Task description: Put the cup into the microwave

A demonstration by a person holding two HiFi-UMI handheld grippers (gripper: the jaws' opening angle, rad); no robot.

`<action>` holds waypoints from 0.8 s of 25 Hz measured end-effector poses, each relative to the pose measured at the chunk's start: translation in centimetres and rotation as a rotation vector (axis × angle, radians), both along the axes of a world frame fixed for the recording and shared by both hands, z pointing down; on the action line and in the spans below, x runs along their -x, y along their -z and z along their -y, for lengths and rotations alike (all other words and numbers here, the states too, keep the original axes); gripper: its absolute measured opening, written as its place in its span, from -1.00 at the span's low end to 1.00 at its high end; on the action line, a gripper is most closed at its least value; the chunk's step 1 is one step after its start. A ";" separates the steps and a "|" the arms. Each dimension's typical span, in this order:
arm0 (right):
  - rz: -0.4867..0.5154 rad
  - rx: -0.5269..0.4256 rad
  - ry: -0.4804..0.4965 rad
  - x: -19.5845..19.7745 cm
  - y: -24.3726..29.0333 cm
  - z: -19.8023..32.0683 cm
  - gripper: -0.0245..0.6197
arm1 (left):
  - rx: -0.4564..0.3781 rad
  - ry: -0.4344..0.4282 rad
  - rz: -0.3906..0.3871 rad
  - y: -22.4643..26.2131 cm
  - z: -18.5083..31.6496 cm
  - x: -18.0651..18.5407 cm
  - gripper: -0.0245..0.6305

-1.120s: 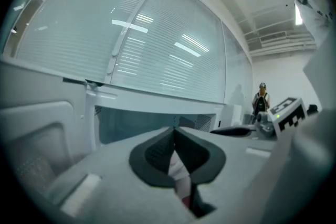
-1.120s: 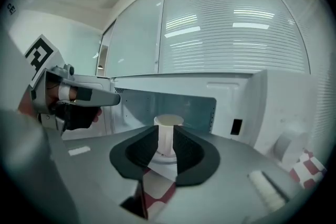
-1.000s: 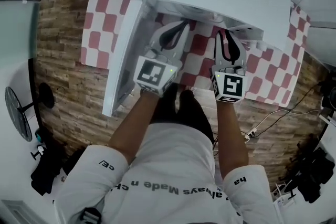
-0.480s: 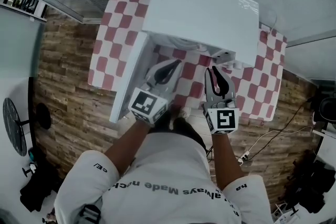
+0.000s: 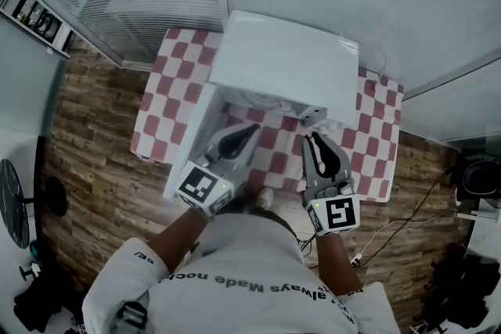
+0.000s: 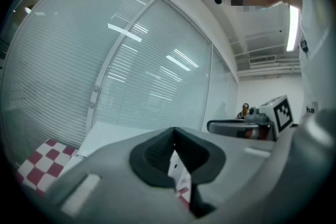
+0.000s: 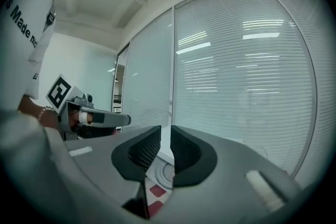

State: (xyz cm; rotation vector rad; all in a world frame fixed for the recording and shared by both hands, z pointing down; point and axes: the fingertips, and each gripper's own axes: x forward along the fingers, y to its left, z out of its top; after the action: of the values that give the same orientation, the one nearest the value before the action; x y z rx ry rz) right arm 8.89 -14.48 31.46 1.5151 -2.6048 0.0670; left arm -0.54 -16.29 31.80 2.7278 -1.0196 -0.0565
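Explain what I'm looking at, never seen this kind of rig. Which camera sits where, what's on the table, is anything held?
There is no robot arm here: a person holds a two-jaw gripper in each hand. The top-down picture comes from a camera on the person's head. In it the left gripper and right gripper show as grey tongs, and the marker cubes at their near ends are part of them. The other two pictures come from a camera riding on each gripper, looking along its jaws. Below the grippers, a red-and-white checked cloth carries a white microwave with its door swung open. Nothing is held: the left jaws meet at the tips, and the right jaws are almost together, leaving a thin slit. I cannot make out a cup in any view.
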 end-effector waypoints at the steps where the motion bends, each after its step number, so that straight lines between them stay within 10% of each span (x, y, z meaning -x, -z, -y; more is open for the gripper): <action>1: 0.007 0.000 0.008 0.0 0.7 -0.4 -0.75 | 0.002 -0.009 0.002 0.6 -0.4 -0.1 -0.91; 20: 0.040 -0.054 0.087 1.9 8.5 -5.8 -0.76 | -0.053 -0.096 0.026 7.2 -5.5 -1.1 -0.91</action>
State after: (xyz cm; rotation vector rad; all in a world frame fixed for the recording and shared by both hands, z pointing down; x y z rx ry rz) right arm 6.97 -8.67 22.94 1.4288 -2.7215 0.0179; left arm 0.55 -10.79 24.62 2.8284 -0.9041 -0.0318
